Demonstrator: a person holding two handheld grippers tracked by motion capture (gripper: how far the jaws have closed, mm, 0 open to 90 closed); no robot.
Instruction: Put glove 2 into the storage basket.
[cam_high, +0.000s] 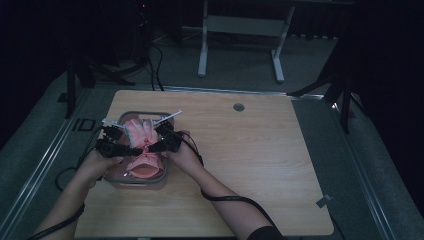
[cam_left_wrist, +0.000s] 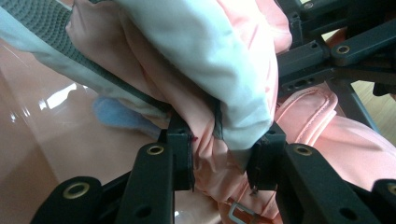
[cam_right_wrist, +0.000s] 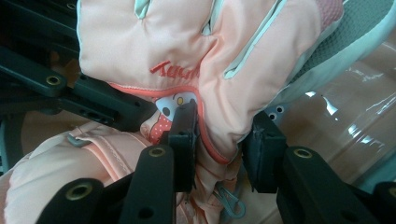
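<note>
A pink padded glove (cam_high: 141, 131) with pale mint trim and a grey cuff hangs over a clear plastic container (cam_high: 165, 176) at the table's left. My left gripper (cam_high: 134, 149) comes in from the left and is shut on the glove's bunched pink fabric (cam_left_wrist: 210, 154). From the other side, my right gripper (cam_high: 151, 148) is shut on the glove (cam_right_wrist: 205, 60) near its cartoon patch and red stitched lettering. A second pink glove (cam_high: 145, 167) lies inside the container, under both grippers; it is seen as the lower glove (cam_left_wrist: 327, 126) and again (cam_right_wrist: 60, 172).
The container's clear wall (cam_right_wrist: 355, 93) reflects light close behind the glove. The wooden table (cam_high: 250, 165) has a round cable hole (cam_high: 238, 107) at the back. A white desk frame (cam_high: 240, 25) stands on the floor beyond it. Cables trail from both grippers.
</note>
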